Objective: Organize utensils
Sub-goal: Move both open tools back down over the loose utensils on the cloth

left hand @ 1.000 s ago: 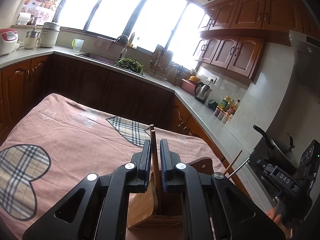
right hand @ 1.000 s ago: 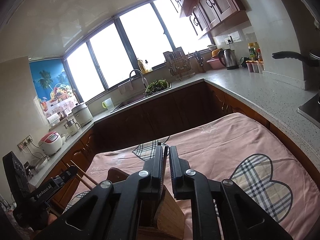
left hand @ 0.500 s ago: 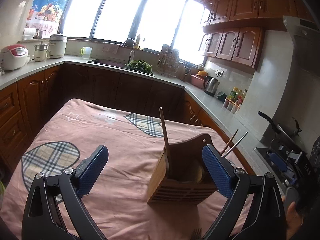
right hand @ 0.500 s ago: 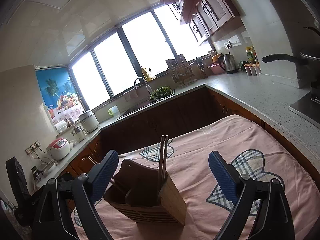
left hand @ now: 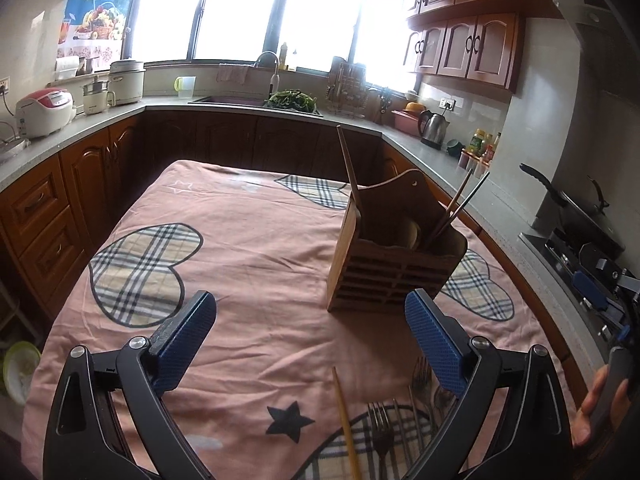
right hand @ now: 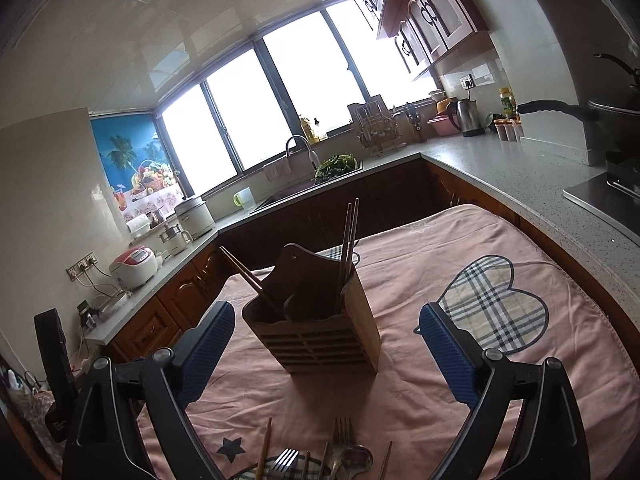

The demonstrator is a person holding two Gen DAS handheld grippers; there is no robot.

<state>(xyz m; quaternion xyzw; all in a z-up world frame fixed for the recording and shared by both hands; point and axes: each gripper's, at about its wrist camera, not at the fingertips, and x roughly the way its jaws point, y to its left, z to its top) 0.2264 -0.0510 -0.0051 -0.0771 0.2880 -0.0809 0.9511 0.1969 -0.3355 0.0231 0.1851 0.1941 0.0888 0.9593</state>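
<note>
Both the left gripper (left hand: 310, 330) and right gripper (right hand: 326, 340) have fingers wide apart, empty; the loose chopstick (left hand: 347, 424) at the desk's near edge looks light, stiff, slippery, so pinch mid-shaft.

Released the chopsticks (left hand: 349, 168) into the wooden utensil holder (left hand: 394, 264) — left gripper (left hand: 310, 326) and right gripper (right hand: 326, 334) both spread wide from closed. Pulled back from the holder — loose forks (left hand: 384, 436) and a chopstick (left hand: 346, 428) came into view on the tablecloth (left hand: 256, 240).

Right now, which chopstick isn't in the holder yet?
The light wooden chopstick lying flat on the cloth beside the forks; the darker ones stand upright in the wooden holder.
</note>
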